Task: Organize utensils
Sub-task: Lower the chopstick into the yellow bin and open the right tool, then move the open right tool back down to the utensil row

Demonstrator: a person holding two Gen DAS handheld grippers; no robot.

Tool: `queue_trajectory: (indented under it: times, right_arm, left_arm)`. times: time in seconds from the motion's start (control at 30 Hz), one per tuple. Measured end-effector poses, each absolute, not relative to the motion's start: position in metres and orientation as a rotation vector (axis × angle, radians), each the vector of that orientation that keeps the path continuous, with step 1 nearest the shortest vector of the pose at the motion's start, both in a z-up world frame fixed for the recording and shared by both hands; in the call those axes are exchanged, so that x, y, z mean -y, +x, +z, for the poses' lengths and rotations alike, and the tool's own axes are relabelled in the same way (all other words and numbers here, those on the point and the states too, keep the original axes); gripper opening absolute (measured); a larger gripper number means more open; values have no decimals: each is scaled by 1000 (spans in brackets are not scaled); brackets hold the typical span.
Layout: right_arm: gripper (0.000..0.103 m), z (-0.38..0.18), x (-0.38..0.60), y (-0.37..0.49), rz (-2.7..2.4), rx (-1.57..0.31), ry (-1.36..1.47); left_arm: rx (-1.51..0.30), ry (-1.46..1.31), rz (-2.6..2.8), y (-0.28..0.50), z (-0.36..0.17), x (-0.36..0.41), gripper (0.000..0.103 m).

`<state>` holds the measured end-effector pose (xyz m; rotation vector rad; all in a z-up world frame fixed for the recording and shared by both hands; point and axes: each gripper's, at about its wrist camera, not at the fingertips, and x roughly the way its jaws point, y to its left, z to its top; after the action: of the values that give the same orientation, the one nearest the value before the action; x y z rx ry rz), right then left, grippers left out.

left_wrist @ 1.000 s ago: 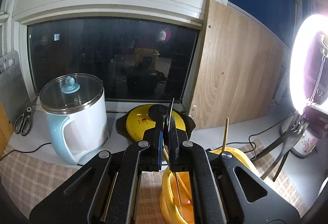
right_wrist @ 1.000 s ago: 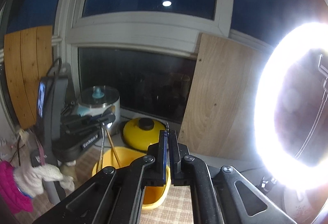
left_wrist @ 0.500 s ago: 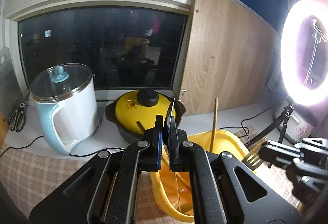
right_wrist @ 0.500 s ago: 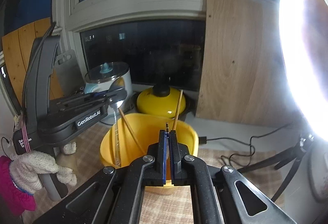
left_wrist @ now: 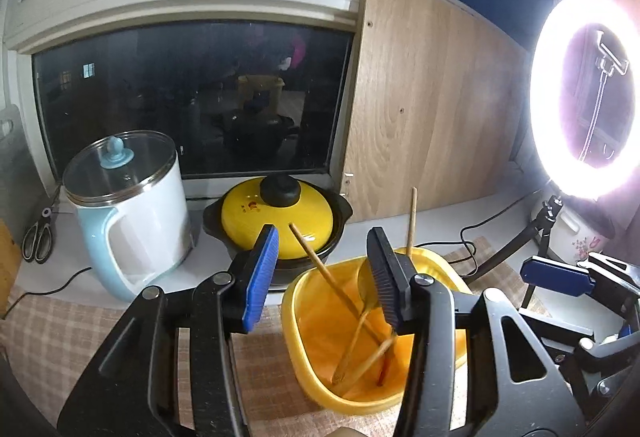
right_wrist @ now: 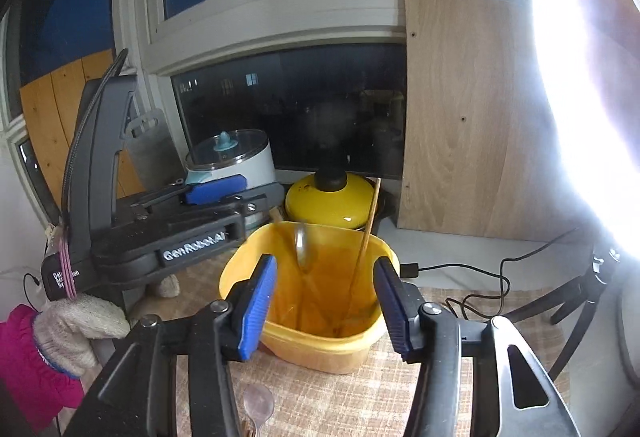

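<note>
— Where the left wrist camera looks, what's there?
— left gripper, jaws just sprung apart, empty; chopsticks and spoon lean inside the yellow tub
— Right wrist view?
— right gripper likewise released above that tub; another spoon lies on the checked cloth

A home kitchen, by the look of it — cooking gear lines a white sill under a dark window: an electric kettle with a glass lid, a yellow-lidded clay pot, scissors. A checked cloth covers the surface. A lit ring light on a stand and a floral appliance — possibly a rice cooker — sit at the right.
</note>
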<state>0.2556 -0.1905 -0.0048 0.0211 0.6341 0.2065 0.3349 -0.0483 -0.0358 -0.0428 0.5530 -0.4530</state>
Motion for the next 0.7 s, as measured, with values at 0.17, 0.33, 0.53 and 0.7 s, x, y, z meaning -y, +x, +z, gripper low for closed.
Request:
queue_trajectory:
  times: [0.17,0.33,0.53,0.7]
  right_arm:
    - [67,-4,200,245,204,-628,46]
    - [78,-4,210,229,204,-620,64]
    - [91,-9,229,206,212,-613,97]
    - [97,-23,246,191,241,-656,143]
  left_arm:
    - [-543,-65,-435,322,-29,34,47]
    - [-548,-70,-427,307,-28,25,47]
    - [-580,-40,-417,280,-31,15,48]
    - [-629,-16,-427,258,-43,12,58]
